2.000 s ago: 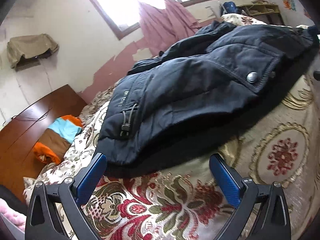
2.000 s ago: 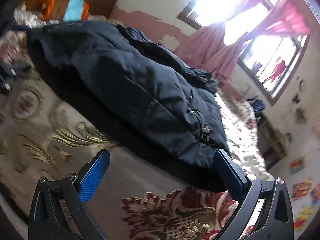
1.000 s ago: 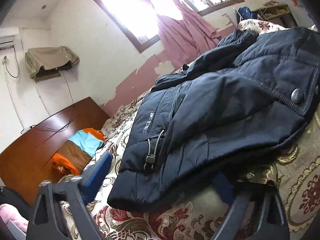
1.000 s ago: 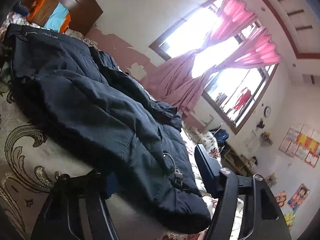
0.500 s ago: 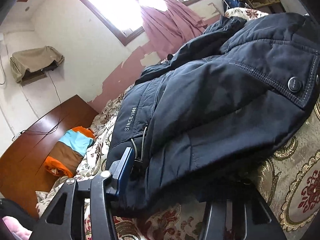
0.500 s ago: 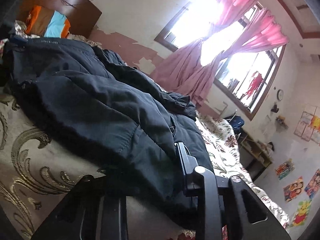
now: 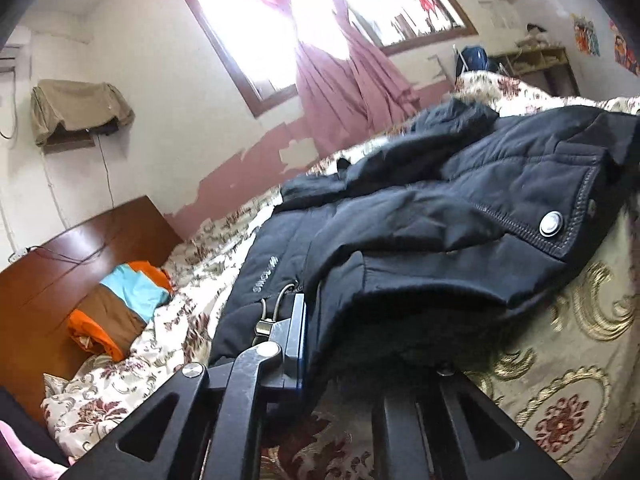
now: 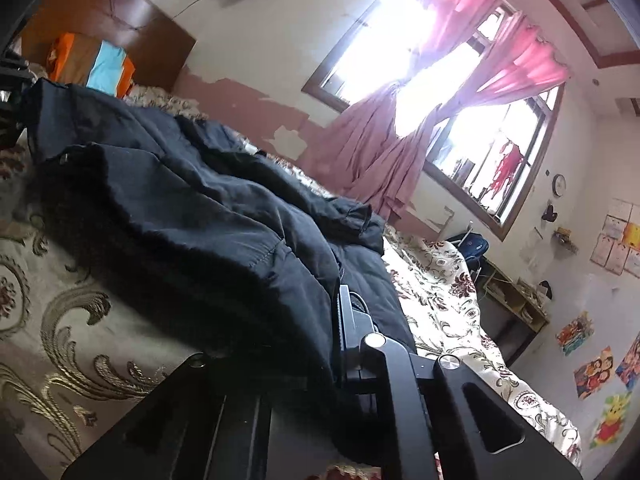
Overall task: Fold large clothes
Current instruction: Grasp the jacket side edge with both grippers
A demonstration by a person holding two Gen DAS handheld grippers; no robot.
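Floral bedspread (image 7: pixel 568 344) beneath everything. Dark padded jacket (image 7: pixel 420 248) spread ahead of both grippers, hem clamped by left gripper (image 7: pixel 340 344) and right gripper (image 8: pixel 304 340), each closed on fabric. Small white lettering (image 7: pixel 264 276) just ahead of left gripper, too blurred to read.

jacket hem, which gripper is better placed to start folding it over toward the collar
Neither clearly: both are clamped on the near hem of the jacket. The left gripper grips the corner by the drawcord toggle; the right gripper holds the opposite corner. Lifting together looks best.
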